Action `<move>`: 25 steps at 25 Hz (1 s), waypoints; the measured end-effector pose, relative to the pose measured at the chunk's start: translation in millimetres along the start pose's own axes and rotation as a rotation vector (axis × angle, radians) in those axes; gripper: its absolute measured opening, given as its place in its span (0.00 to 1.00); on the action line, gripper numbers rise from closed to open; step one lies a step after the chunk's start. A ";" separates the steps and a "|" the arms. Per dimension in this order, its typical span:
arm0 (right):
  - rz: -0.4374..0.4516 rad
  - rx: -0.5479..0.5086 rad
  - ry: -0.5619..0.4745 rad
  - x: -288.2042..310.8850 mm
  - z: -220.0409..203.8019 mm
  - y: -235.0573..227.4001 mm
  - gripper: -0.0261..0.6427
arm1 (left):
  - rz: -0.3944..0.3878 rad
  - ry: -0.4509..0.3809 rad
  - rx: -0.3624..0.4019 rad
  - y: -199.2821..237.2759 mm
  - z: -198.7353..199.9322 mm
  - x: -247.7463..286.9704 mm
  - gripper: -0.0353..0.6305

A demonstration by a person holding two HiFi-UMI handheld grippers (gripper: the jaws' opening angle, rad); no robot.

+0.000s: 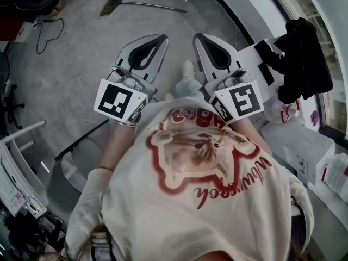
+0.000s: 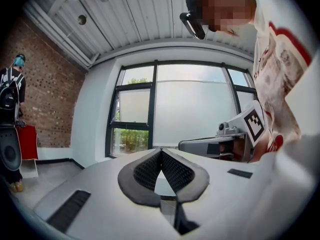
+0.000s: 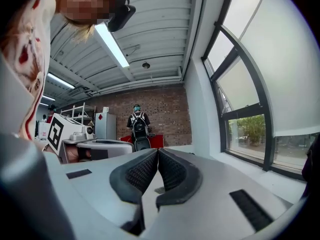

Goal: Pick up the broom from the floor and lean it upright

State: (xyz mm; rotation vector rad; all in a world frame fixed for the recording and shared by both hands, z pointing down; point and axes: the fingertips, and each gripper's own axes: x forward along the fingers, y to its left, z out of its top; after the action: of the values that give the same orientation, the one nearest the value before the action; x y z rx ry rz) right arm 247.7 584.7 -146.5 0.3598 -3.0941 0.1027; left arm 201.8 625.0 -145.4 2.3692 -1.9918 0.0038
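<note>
The broom (image 1: pixel 112 3) lies flat on the grey concrete floor at the top of the head view, bristles to the left and its thin handle (image 1: pixel 155 5) running right. My left gripper (image 1: pixel 163 37) and right gripper (image 1: pixel 197 37) are held side by side in front of the person's chest, well short of the broom and apart from it. Both point level. In the left gripper view the left gripper (image 2: pixel 161 151) has its pads together with nothing between them. The right gripper (image 3: pixel 157 150) in its own view is likewise shut and empty.
A black jacket (image 1: pixel 303 56) lies on the white counter (image 1: pixel 255 50) at the right, with white boxes (image 1: pixel 304 148) nearer. A black cable (image 1: pixel 46 34) trails on the floor at left. A person with a backpack (image 3: pixel 138 126) stands far off by the brick wall. Windows (image 2: pixel 200 109) line one side.
</note>
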 end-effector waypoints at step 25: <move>0.023 0.025 0.008 289.8 18.1 -339.7 0.08 | 0.093 -0.110 0.054 276.8 34.4 335.2 0.09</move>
State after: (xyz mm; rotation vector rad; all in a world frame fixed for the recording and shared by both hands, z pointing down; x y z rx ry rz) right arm 43.6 187.4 -133.9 0.3231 -3.0921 0.1435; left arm -14.0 246.4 -159.7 2.3546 -2.1772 -0.0722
